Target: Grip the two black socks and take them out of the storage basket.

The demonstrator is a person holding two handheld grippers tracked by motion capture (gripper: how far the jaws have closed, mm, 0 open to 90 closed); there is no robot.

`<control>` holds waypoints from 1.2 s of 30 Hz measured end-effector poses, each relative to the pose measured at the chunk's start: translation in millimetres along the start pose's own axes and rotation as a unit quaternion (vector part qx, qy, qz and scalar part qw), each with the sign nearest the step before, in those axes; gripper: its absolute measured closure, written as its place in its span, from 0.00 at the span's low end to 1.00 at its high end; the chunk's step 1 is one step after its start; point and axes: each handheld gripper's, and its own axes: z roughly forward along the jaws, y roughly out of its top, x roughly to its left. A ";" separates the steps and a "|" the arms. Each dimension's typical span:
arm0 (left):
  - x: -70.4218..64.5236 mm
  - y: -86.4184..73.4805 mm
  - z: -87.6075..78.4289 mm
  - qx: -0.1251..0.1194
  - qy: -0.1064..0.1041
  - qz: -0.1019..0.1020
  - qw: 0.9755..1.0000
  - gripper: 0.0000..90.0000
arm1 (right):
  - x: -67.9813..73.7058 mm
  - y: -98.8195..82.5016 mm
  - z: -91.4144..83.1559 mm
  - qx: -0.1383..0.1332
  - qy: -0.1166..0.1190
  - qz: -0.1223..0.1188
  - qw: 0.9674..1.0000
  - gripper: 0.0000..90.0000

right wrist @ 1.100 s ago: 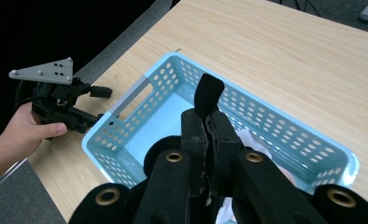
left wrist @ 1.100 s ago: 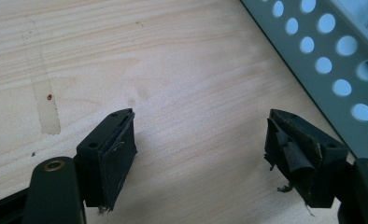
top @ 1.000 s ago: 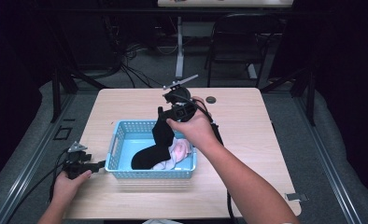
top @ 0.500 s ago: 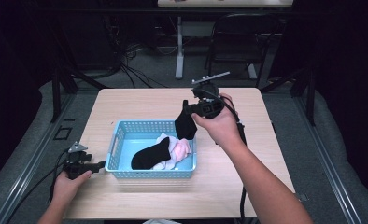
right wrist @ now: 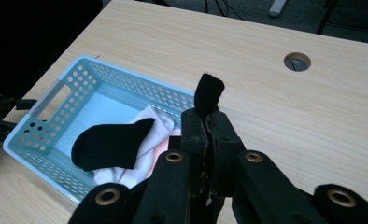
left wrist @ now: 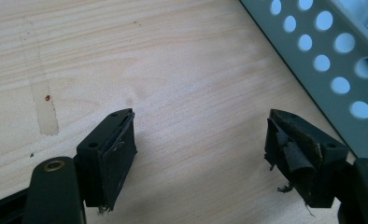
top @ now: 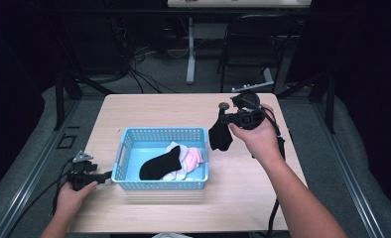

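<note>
- right gripper (top: 224,119) clamped on a black sock (top: 220,136) — it hangs in the air just right of the blue basket (top: 160,132), over bare table (top: 154,106)
- so one sock is out, not yet set down
- left in the basket: a second black sock (top: 159,164) lying on white and pink socks (top: 188,159)
- left gripper (left wrist: 201,149) jaws wide apart, nothing between them, sitting on the table just beside the basket's left wall
- looks like early going — most of the unloading is still ahead
</note>
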 end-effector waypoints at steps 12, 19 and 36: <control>0.2 0.0 0.2 0.000 0.000 0.003 1.000 0.27 | -17.1 -32.4 28.1 0.025 -0.010 0.014 1.000 0.96; -0.3 0.1 0.5 0.002 0.001 0.005 1.000 0.27 | -37.4 -57.6 54.5 0.040 -0.018 0.043 0.998 0.96; -0.9 -0.3 1.6 0.003 0.003 0.006 1.000 0.27 | -96.7 -103.5 75.7 0.052 -0.065 0.104 0.991 0.73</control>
